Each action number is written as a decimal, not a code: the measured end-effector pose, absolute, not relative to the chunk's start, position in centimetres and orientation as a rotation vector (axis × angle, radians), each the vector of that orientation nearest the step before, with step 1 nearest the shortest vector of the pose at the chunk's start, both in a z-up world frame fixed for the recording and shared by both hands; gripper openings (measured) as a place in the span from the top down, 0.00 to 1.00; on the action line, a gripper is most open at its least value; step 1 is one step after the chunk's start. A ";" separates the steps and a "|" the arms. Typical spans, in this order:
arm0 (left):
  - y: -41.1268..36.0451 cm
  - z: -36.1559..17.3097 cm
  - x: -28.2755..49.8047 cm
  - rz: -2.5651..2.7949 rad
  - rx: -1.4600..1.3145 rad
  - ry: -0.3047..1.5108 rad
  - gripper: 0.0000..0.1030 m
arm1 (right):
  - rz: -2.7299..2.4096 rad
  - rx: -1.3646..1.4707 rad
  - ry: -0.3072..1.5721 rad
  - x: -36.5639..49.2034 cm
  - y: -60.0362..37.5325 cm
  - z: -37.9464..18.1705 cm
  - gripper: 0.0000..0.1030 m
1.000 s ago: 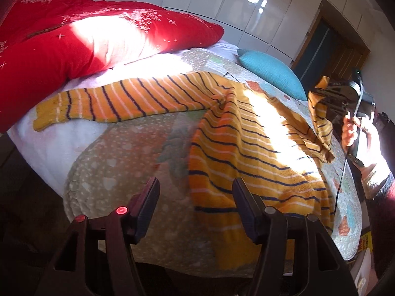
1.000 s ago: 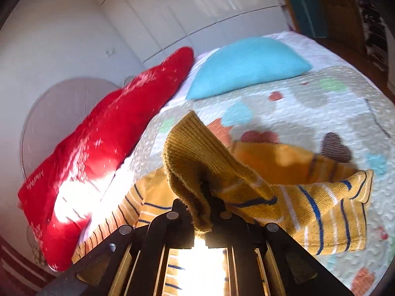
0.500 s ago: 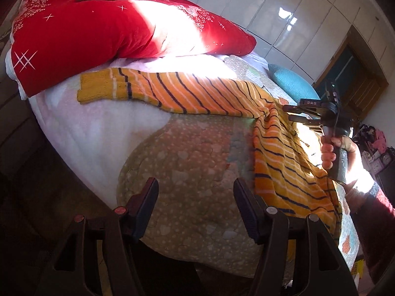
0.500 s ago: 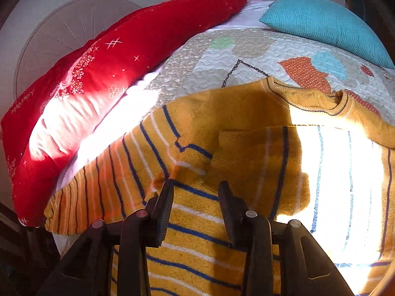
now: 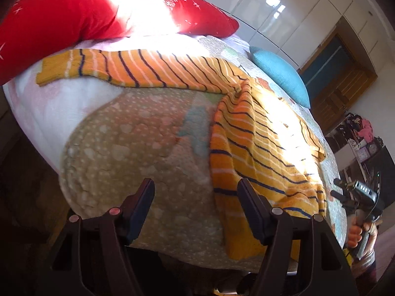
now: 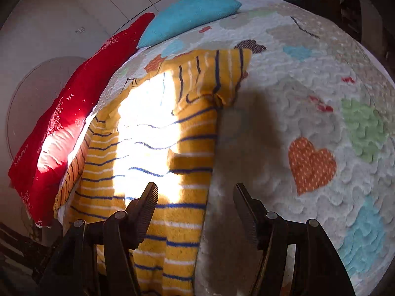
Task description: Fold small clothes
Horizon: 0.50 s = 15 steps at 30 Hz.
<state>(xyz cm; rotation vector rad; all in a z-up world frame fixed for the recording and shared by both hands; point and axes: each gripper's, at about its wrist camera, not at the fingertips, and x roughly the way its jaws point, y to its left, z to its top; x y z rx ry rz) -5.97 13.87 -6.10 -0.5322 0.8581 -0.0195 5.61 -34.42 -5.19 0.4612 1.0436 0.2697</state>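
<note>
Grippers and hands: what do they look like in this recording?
Both grippers, left and right, are black plastic with wedge-shaped fingers, ribbed pads and round rivets, pinkish on the left one. The left view shows the right hand bare, on a black handle, with a pale knit cuff.

The sweater [image 5: 251, 133] lies on the bed [image 5: 138, 153], one sleeve [image 5: 118, 67] reaching toward the pillow [image 5: 74, 17] behind it.

Striped sweater [image 5: 249, 133] on quilt [image 5: 138, 148], tongs [image 5: 196, 207] agape

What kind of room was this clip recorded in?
Most likely a bedroom: the striped sweater lies on a bed with a patterned quilt, a teal pillow at its head, and glossy wardrobe doors behind.
</note>
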 end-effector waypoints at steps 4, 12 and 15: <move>10.5 -7.0 -4.4 -0.096 -0.510 0.914 0.33 | 0.348 0.469 1.068 0.4 -32.4 -8.3 0.40; 6.8 -7.0 -3.4 -0.013 -0.374 0.975 0.77 | 0.406 0.414 1.021 -2.9 -29.4 -8.1 0.93; 10.1 -5.8 -5.0 0.023 -0.466 0.937 0.80 | 0.290 0.353 1.010 -4.4 -31.9 -7.6 0.94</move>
